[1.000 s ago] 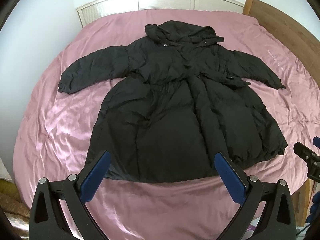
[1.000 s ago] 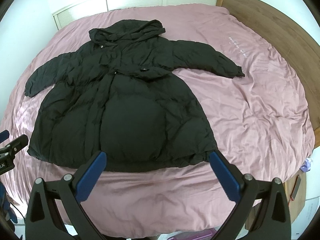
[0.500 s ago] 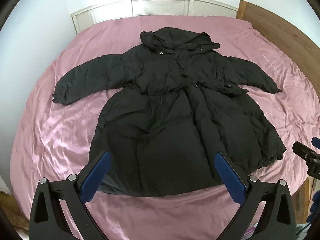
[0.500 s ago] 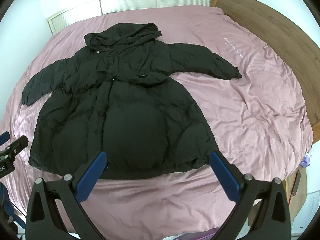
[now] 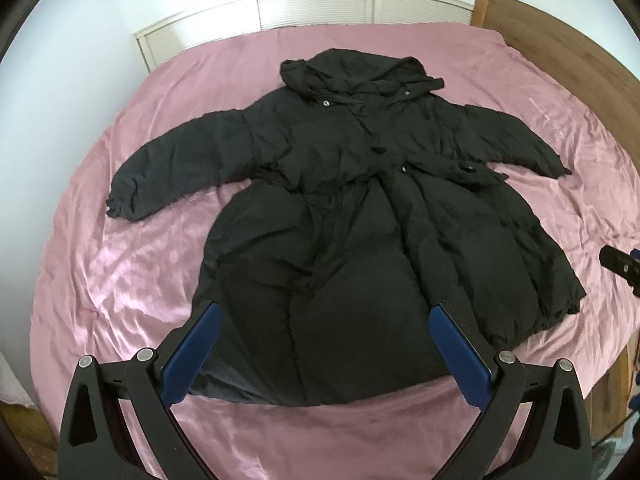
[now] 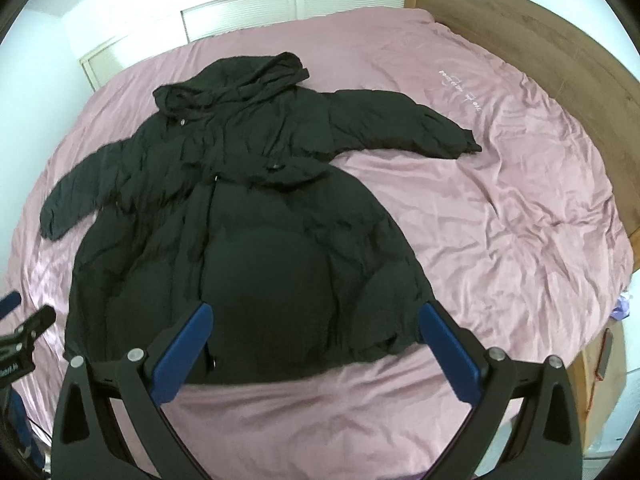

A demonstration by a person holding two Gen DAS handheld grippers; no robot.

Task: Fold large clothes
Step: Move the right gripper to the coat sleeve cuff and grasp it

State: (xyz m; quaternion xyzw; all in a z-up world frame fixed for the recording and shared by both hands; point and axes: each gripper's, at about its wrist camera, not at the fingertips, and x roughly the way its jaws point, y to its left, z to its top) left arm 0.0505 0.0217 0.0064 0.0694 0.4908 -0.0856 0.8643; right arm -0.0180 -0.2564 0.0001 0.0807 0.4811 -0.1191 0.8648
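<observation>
One black coat (image 5: 360, 240) lies flat on the pink bed (image 5: 120, 264), two sleeves spread, its hem just ahead of both jaws. Two grippers: left gripper (image 5: 325, 344) and right gripper (image 6: 316, 340), each spread wide, holding nothing.

Small white embroidered lettering on the pink bed cover (image 6: 520, 184) near the wooden headboard (image 6: 540, 52) (seen upside down, too small to read); faint white print on the left gripper (image 6: 16, 344), illegible.
</observation>
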